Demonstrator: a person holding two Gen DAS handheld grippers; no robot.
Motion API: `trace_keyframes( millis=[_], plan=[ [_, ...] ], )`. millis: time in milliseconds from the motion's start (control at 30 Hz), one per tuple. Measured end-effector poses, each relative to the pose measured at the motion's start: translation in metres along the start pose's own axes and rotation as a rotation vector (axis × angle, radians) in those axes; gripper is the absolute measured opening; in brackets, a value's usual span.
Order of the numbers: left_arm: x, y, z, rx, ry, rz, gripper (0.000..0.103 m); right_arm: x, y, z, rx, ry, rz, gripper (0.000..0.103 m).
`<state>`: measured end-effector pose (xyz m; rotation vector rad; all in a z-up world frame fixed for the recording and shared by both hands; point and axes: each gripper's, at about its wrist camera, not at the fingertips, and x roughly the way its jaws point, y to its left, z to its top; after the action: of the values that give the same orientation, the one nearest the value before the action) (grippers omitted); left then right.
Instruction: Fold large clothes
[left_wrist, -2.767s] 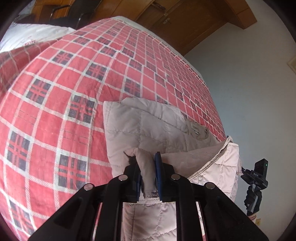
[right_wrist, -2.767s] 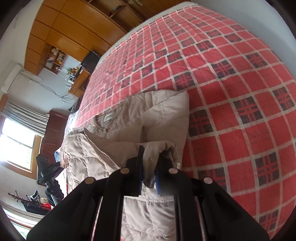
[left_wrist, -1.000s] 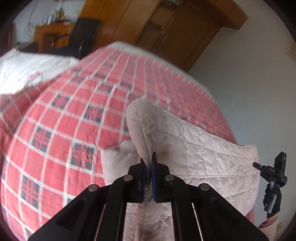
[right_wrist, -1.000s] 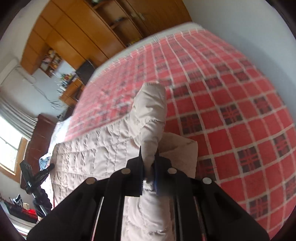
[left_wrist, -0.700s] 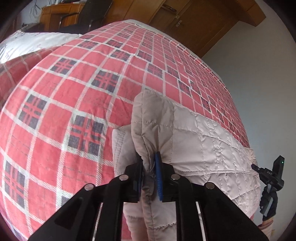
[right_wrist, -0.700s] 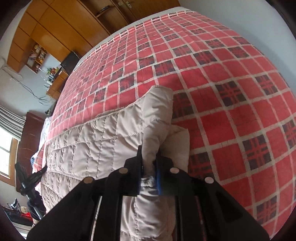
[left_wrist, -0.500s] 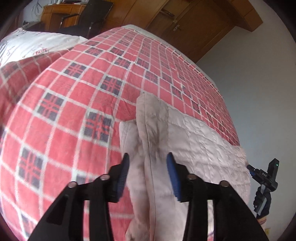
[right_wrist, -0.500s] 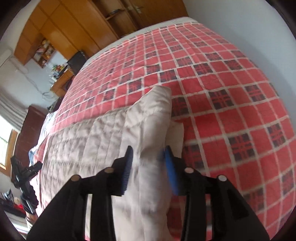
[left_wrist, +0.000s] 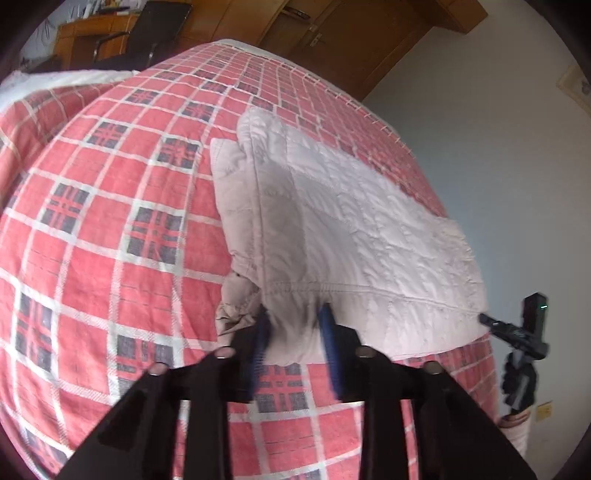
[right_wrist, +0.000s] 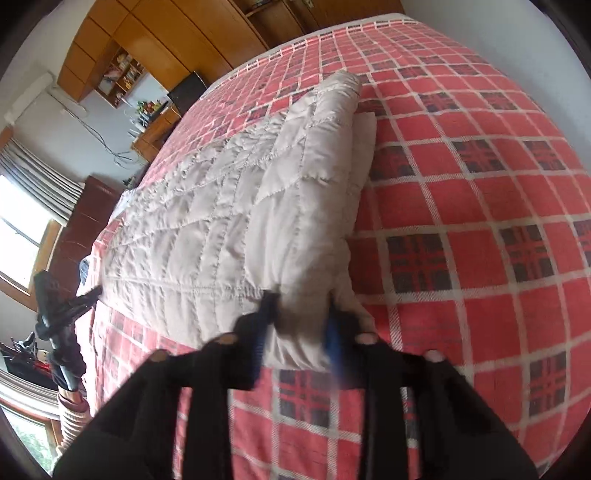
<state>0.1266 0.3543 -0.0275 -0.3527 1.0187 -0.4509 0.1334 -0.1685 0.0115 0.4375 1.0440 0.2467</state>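
A beige quilted jacket (left_wrist: 343, 229) lies folded flat on the red plaid bedspread (left_wrist: 110, 221). In the left wrist view my left gripper (left_wrist: 293, 332) is open, its blue pads on either side of the jacket's near left corner without clamping it. The right wrist view shows the same jacket (right_wrist: 236, 206) from the other side. There my right gripper (right_wrist: 299, 325) is open too, its pads flanking the near right corner. The other gripper (right_wrist: 62, 306) shows at the far left of that view, and at the far right in the left wrist view as a black gripper (left_wrist: 524, 332).
The bedspread (right_wrist: 480, 184) reaches well past the jacket on all sides. Wooden wardrobes (right_wrist: 184, 33) stand behind the bed, with a desk and black chair (left_wrist: 147, 29) at the back. A white pillow (left_wrist: 55, 81) lies at the bed's left. A window (right_wrist: 18, 236) is at left.
Both grippers carried the jacket's edge over and laid it down, then opened and let go. They have since drawn back slightly toward the near side of the bed.
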Motion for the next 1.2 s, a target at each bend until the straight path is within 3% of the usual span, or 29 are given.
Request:
trace_keyframes(
  millis=[67,233,400,500,567,633,667,733,800,900,1067,1200],
  plan=[
    [0.0,0.002,-0.002,-0.003,0.008,-0.002,0.014,-0.007,0.0,-0.001,0.015,-0.011,0.014,0.013],
    [0.011,0.017,-0.008,-0.023,0.049,0.005,0.009,0.009,-0.008,-0.006,0.014,0.054,-0.042,0.012],
    [0.011,0.018,-0.01,-0.013,0.059,-0.008,0.012,0.009,-0.009,-0.007,0.006,0.056,-0.022,0.017],
    [0.001,0.019,-0.004,-0.03,0.051,-0.043,0.032,-0.003,-0.011,-0.002,0.006,0.036,0.004,0.025],
    [-0.007,0.02,0.004,-0.038,0.026,-0.059,0.059,-0.009,-0.014,0.003,0.014,0.011,0.031,0.05],
    [-0.01,0.021,0.015,-0.048,-0.002,-0.057,0.065,-0.015,-0.02,0.012,0.03,-0.025,0.054,0.063],
    [-0.008,0.023,0.021,-0.055,0.001,-0.067,0.071,-0.015,-0.023,0.016,0.043,-0.033,0.066,0.064],
    [0.002,0.027,0.033,-0.077,0.029,-0.089,0.072,-0.01,-0.031,0.025,0.08,-0.022,0.108,0.071],
    [0.017,0.033,0.043,-0.093,0.059,-0.08,0.072,0.0,-0.037,0.035,0.111,-0.01,0.116,0.071],
    [0.041,0.046,0.051,-0.15,0.105,-0.131,0.072,0.017,-0.048,0.045,0.144,0.017,0.12,0.073],
    [0.066,0.062,0.058,-0.219,0.125,-0.22,0.076,0.042,-0.06,0.048,0.163,0.049,0.18,0.076],
    [0.077,0.056,0.065,-0.195,0.128,-0.27,0.076,0.051,-0.055,0.052,0.134,0.039,0.196,0.079]
  ],
)
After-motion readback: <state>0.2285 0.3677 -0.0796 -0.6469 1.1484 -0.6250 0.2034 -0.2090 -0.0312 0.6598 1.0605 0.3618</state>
